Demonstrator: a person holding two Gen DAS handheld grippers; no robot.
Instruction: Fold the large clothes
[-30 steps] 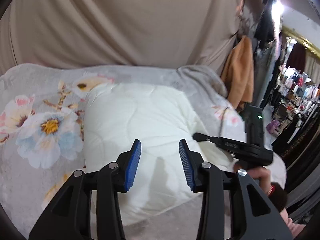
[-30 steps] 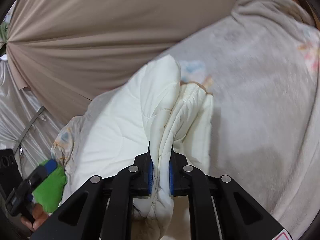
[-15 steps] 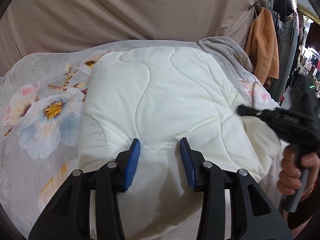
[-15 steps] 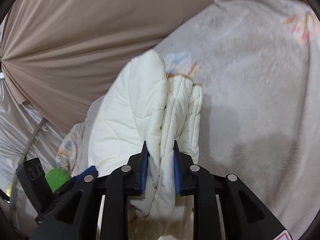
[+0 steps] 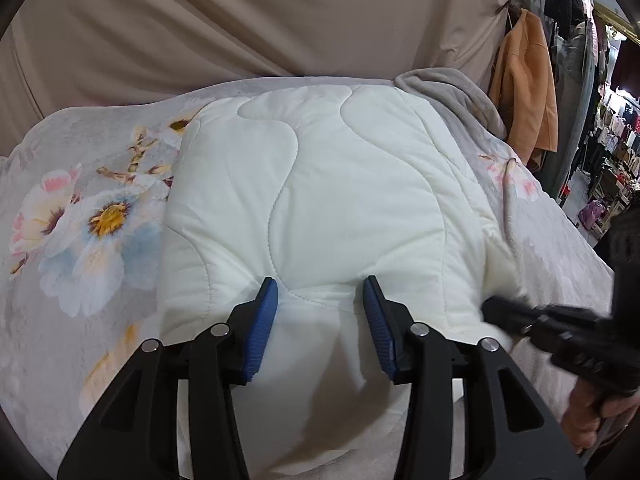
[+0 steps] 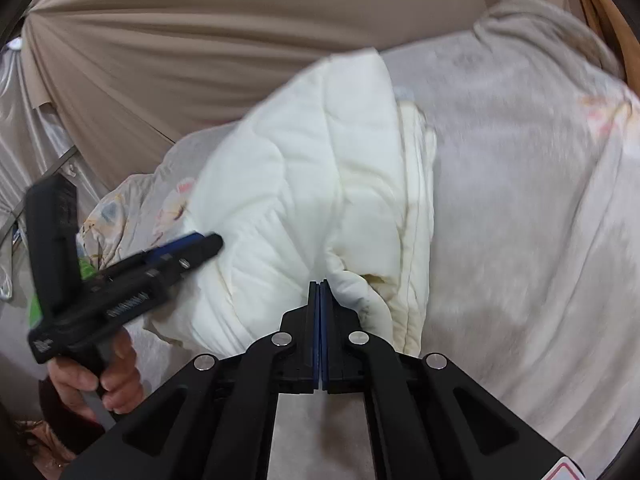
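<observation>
Beige curtain (image 5: 248, 20) behind white quilt (image 5: 320, 200)

The white quilted garment (image 5: 320, 200) lies folded into a thick, puffy bundle on the floral grey blanket (image 5: 80, 240), with wavy stitch lines running across its smooth top face. Its left edge sits just beside the blanket's large blue-and-pink flower print. In the right wrist view the garment (image 6: 304, 168) shows its stacked layers at one edge, several padded folds lying one over another on the blanket (image 6: 520, 200), with faint yellowish marks along the lower seams.
</observation>
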